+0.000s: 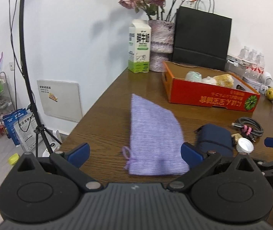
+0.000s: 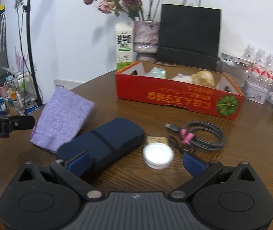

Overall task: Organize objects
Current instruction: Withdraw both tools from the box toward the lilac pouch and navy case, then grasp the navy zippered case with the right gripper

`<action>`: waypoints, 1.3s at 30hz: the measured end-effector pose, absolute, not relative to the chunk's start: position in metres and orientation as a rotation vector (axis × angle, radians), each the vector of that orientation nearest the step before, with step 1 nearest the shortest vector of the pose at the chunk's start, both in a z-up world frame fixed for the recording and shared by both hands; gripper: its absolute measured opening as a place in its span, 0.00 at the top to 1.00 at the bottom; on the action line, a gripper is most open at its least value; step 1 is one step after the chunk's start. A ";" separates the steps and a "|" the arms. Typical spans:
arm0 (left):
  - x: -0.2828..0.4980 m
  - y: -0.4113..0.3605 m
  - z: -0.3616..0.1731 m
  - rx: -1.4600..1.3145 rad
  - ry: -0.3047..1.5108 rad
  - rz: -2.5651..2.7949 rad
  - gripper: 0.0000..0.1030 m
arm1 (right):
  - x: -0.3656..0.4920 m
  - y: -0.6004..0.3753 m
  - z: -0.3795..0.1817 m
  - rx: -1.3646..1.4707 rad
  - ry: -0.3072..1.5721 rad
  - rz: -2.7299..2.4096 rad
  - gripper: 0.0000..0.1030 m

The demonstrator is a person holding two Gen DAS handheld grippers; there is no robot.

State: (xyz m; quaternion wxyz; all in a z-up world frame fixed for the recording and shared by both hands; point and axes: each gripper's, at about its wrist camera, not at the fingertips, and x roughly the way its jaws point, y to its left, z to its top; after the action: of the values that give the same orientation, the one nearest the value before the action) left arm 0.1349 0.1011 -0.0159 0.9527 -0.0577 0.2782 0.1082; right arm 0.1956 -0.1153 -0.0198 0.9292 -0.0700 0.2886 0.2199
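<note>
Plainly, the purple knitted pouch is the thing most directly framed: it lies flat on the bench, near the left edge, directly ahead of the left claw, whose blue tips are spread wide to either side of its near hem. It is judged to be soft, light and limp, so it is likely to fold and sag when lifted; a pinch at the near hem, close to the small drawstring loop, is judged the surest hold, since the weave offers friction.

Just beside it, touching or overlapping its edge, a navy case is seen, judged firmer and heavier, best taken across its narrow width. The right claw is likewise spread, empty, with its left tip over the case's near end and a white cap between the tips. The cap is judged rigid, light and apt to slide.

Further out lie a coiled grey cable and the red cardboard box, a likely destination.
</note>
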 end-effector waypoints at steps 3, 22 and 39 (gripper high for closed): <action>0.135 0.113 -0.019 -0.124 0.575 0.229 0.00 | 0.203 -0.094 -0.021 -0.153 0.604 0.473 0.00; 0.135 0.137 -0.031 -0.151 0.600 0.211 0.00 | 0.222 -0.042 -0.037 -0.263 0.664 0.511 0.10; 0.155 0.086 -0.045 -0.164 0.644 0.135 0.02 | 0.233 -0.080 -0.039 -0.179 0.684 0.572 0.22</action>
State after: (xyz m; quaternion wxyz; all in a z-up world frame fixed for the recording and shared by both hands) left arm 0.1554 0.0859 -0.0447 0.9430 -0.0803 0.3160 0.0662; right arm 0.2328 -0.0797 -0.0394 0.8984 -0.0867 0.3303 0.2760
